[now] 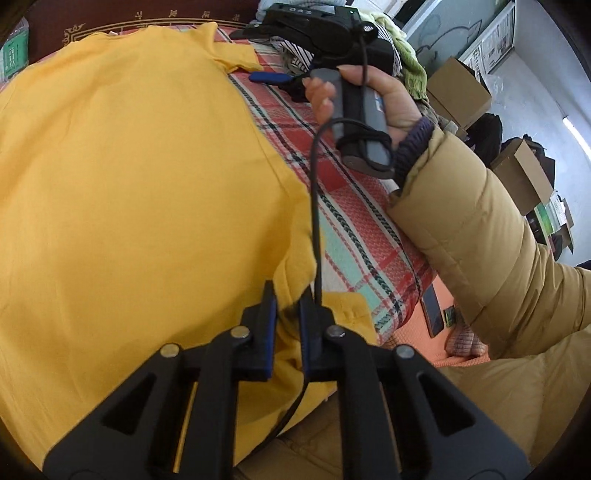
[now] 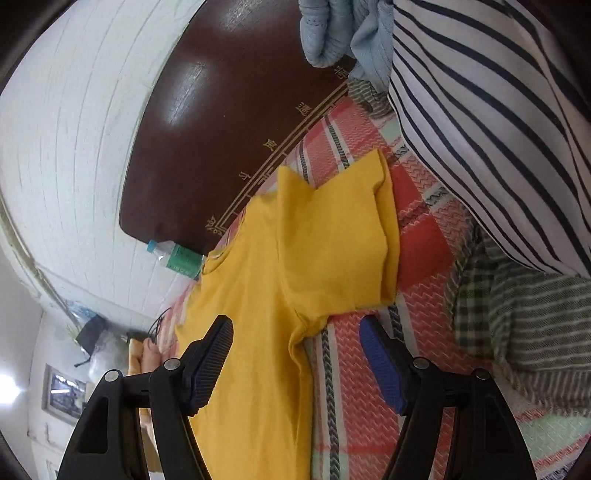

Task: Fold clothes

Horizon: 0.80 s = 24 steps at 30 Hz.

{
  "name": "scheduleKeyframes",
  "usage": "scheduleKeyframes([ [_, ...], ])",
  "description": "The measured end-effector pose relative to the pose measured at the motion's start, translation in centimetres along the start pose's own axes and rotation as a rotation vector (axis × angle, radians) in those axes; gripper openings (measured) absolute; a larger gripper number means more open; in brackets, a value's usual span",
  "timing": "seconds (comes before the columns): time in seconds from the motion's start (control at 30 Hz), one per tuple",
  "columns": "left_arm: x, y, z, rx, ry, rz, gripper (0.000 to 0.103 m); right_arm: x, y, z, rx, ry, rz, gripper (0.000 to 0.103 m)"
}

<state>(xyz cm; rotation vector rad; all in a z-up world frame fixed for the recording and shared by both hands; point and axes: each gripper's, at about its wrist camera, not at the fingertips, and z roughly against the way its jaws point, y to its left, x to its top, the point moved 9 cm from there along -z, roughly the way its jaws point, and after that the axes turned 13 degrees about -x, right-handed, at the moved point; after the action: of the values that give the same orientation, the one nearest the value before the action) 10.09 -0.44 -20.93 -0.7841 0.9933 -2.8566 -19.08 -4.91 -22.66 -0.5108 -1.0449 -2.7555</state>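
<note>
A yellow T-shirt (image 1: 129,177) lies spread on a plaid bedspread (image 1: 354,221). My left gripper (image 1: 287,295) is shut on the yellow T-shirt's near hem corner. The right gripper's body (image 1: 332,33) shows in the left wrist view at the far edge, held by a hand in a tan jacket sleeve. In the right wrist view my right gripper (image 2: 297,328) is open, its jaws straddling the armpit below the shirt's sleeve (image 2: 340,240) without holding it. The yellow T-shirt (image 2: 251,314) runs under the left finger.
A dark brown headboard (image 2: 229,122) stands behind the bed. A striped garment (image 2: 491,129) and a green checked cloth (image 2: 517,325) pile at the right. A water bottle (image 2: 177,258) lies by the headboard. Cardboard boxes (image 1: 458,88) stand beyond the bed. A phone (image 1: 432,310) lies on an orange sheet.
</note>
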Motion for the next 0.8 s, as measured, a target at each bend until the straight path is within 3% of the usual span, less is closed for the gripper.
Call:
scheduleKeyframes([
  [0.17, 0.2, 0.7, -0.2, -0.019, -0.002, 0.020, 0.012, 1.2, 0.4, -1.2, -0.050, -0.062, -0.048, 0.072],
  [0.23, 0.2, 0.9, -0.3, -0.032, -0.002, 0.027, 0.012, 1.7, 0.3, -1.9, -0.046, -0.062, -0.057, 0.055],
  [0.27, 0.2, 0.9, -0.3, -0.039, -0.003, 0.027, 0.012, 2.0, 0.0, -2.4, -0.041, -0.045, -0.064, 0.026],
  [0.3, 0.2, 0.9, -0.3, -0.047, -0.004, 0.029, 0.012, 2.2, -0.4, -2.9, -0.043, -0.034, -0.070, 0.009],
  [0.37, 0.2, 0.9, -0.1, -0.068, -0.010, 0.035, 0.012, 2.6, -1.0, -3.1, -0.061, -0.031, -0.067, 0.006],
  [0.5, 0.6, 0.9, 0.7, -0.136, -0.032, 0.056, 0.012, 3.9, 1.2, -0.6, -0.102, -0.106, 0.063, 0.006],
  [0.67, 0.9, 0.9, 2.0, -0.208, -0.066, 0.067, 0.012, 4.3, 7.6, 2.0, -0.185, -0.201, 0.313, 0.006],
  [0.8, 0.1, 1.5, 3.4, -0.236, -0.097, 0.094, 0.012, 2.2, 12.3, 0.8, -0.285, -0.204, 0.532, 0.005],
])
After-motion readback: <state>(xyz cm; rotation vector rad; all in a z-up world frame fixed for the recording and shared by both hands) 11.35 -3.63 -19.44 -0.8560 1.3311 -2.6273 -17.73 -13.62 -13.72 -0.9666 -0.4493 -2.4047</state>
